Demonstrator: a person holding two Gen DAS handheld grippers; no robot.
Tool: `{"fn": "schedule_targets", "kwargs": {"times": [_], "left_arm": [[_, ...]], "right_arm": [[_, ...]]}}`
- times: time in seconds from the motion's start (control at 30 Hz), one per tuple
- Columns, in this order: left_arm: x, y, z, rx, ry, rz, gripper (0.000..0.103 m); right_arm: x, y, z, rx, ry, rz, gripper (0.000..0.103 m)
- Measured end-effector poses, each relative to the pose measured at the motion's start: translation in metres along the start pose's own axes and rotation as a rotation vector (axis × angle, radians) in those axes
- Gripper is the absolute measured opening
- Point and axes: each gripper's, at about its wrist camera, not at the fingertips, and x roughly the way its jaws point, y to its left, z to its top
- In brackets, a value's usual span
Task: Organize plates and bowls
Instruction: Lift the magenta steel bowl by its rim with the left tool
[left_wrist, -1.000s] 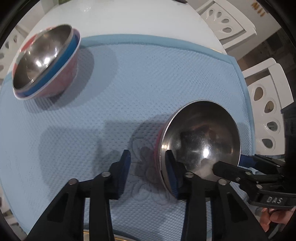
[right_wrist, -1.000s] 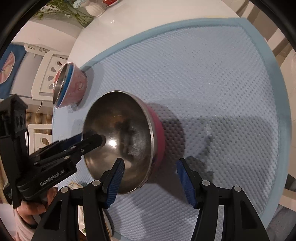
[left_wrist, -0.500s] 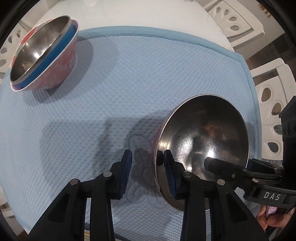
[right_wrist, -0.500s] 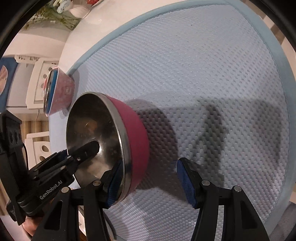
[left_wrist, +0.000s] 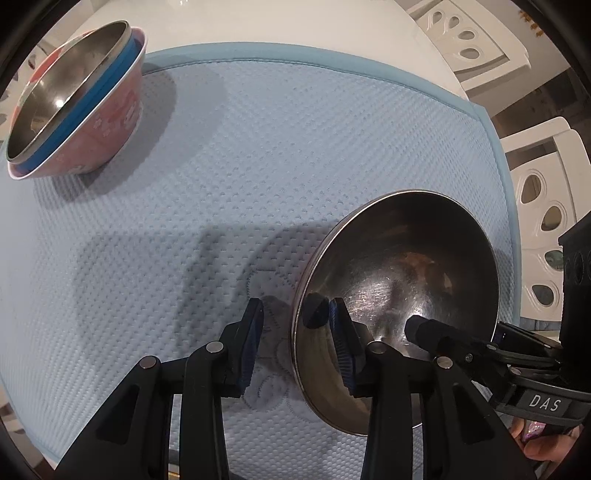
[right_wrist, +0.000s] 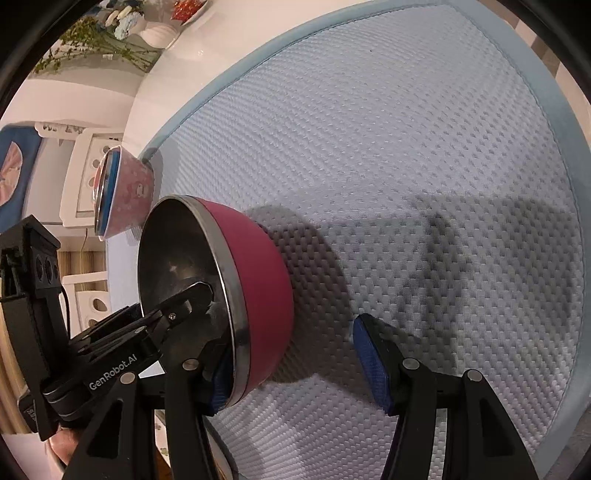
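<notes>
Gripping is not confirmed at my left tongs: the jaws stand narrowly apart and have just been opening slightly, with the rim of the magenta steel-lined bowl between them, one pad inside the steel, the other outside with a visible gap to the wall. My right tongs stand about half open; the bowl's rim lies between the jaws, the inner finger sitting against the steel lining at its 6 o'clock edge, while the outer pad hangs well clear of the magenta wall. I cannot tell which finger carries the weight. The bowl is tilted steeply, its mouth turned toward the left tongs, over the blue quilted mat at the 4 o'clock part of the left view. The stacked bowls, steel within blue within pink, stand at 10 o'clock near the mat's edge, well apart. Compared with a second ago, the magenta bowl is tipped further onto its side, showing more outer wall in the right view, and sits higher against the mat.
</notes>
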Motion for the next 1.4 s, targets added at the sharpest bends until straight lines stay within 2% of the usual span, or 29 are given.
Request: {"fn": "schedule_targets", "kwargs": {"times": [0.23,0.4,0.47,0.53,0.77,0.83,0.93,1.0,1.1,1.4], "left_arm": [[-0.002,0.005,-0.003,0.011,0.002,-0.011,0.034],[-0.011,0.006,0.000,0.028,-0.011,0.014,0.033],[-0.012,0.004,0.000,0.055,-0.018,0.012,0.033],[-0.012,0.004,-0.002,0.072,-0.009,-0.010,0.033],[-0.012,-0.008,-0.003,0.153,0.005,-0.062,0.032],[-0.014,-0.011,-0.003,0.182,-0.001,-0.041,0.031],[-0.015,-0.008,0.001,0.180,0.011,-0.054,0.031],[-0.017,-0.006,0.002,0.185,0.011,-0.075,0.031],[-0.018,-0.008,0.003,0.235,0.006,-0.051,0.031],[-0.017,0.002,0.004,0.278,0.021,-0.061,0.032]], "right_arm": [[0.002,0.008,0.000,0.011,-0.011,-0.039,0.058],[-0.001,0.015,0.003,-0.024,-0.082,-0.048,0.058],[0.001,0.014,0.004,-0.009,-0.083,-0.060,0.047],[0.000,0.014,0.006,-0.004,-0.092,-0.060,0.044],[0.000,0.020,0.008,0.024,-0.105,-0.025,0.039],[0.000,0.023,0.008,0.028,-0.101,0.001,0.036],[0.002,0.029,0.009,0.016,-0.104,-0.040,0.035],[0.002,0.030,0.009,0.023,-0.105,-0.038,0.035],[0.004,0.035,0.009,0.023,-0.103,-0.042,0.033],[0.004,0.048,0.007,0.051,-0.128,-0.061,0.033]]}}
